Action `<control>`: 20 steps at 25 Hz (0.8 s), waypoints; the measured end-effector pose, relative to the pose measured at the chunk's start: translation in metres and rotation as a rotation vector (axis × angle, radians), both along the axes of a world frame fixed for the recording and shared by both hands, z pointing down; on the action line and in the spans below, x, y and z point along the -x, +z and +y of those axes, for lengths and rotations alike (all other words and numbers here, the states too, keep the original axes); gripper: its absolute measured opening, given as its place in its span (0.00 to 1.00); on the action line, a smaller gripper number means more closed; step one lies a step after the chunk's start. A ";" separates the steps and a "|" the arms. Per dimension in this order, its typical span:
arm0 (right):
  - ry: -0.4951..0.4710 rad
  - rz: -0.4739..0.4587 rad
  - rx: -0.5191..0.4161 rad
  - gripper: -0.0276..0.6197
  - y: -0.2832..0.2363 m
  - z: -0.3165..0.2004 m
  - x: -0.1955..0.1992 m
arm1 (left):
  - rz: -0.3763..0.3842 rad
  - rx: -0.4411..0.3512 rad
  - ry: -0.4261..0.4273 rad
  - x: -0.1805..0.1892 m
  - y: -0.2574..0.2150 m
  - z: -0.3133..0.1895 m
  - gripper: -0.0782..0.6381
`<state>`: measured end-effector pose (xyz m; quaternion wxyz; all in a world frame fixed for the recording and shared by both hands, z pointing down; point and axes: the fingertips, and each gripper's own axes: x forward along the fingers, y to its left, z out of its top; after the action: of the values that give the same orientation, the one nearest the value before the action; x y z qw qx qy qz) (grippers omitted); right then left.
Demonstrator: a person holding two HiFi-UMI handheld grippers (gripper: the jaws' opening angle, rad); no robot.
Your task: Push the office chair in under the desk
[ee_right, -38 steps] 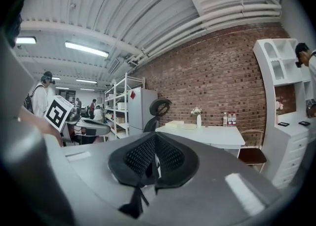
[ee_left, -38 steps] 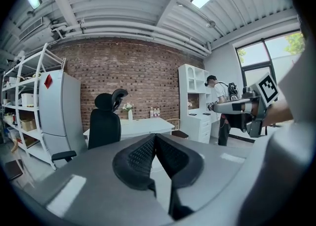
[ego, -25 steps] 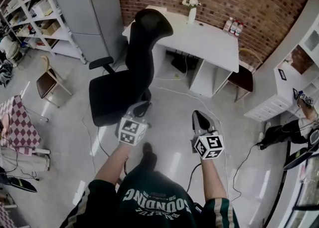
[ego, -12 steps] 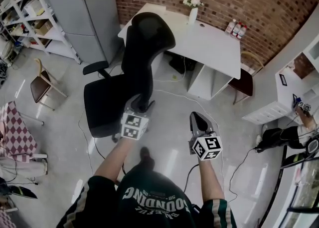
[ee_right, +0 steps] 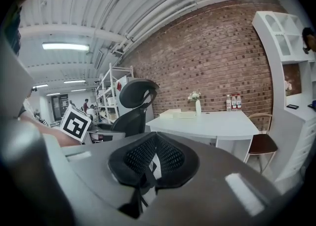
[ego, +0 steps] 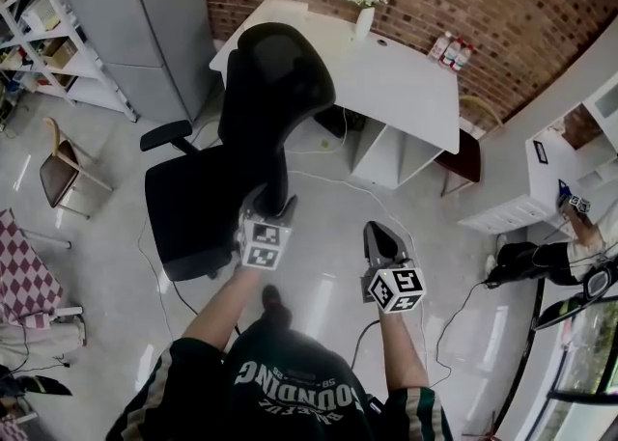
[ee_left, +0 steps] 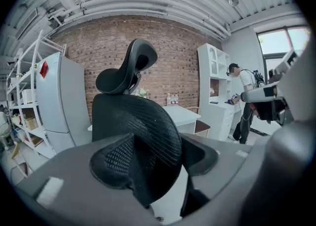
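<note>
The black mesh office chair (ego: 266, 92) stands on the floor in front of the white desk (ego: 396, 82), its seat (ego: 193, 212) towards the left. My left gripper (ego: 271, 204) is at the foot of the backrest. Its jaws are opening, and the backrest (ee_left: 136, 121) lies between the wide-spread pads (ee_left: 109, 163) without being squeezed. To the right, my right gripper (ego: 380, 236) hangs over bare floor, shut and with nothing in it. In the right gripper view the chair (ee_right: 132, 109) and the desk (ee_right: 207, 120) lie ahead of the right gripper (ee_right: 152, 163).
A grey fridge (ego: 159, 24) and white shelving (ego: 39, 39) stand at the left, with a wooden chair (ego: 60, 164) near them. A brown chair (ego: 463, 154) sits at the desk's right end. Cables (ego: 338, 183) run across the floor. A vase (ego: 360, 14) and bottles (ego: 447, 46) stand on the desk. A person (ego: 541, 258) is by the white cupboard (ego: 565, 154).
The chair's back now overlaps the desk's corner more, so it stands nearer the desk. My left gripper followed it and its jaws have spread. The right gripper has barely moved.
</note>
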<state>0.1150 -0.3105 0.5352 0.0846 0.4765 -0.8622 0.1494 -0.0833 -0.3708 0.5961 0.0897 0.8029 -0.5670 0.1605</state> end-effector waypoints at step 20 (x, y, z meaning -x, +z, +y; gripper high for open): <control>-0.160 0.003 0.048 0.05 0.029 -0.056 0.001 | 0.002 -0.004 -0.056 -0.002 -0.003 0.026 0.39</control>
<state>0.1139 -0.3668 0.5640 0.1091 0.4042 -0.8936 0.1620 -0.0816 -0.3445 0.5931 0.0934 0.7871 -0.5895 0.1561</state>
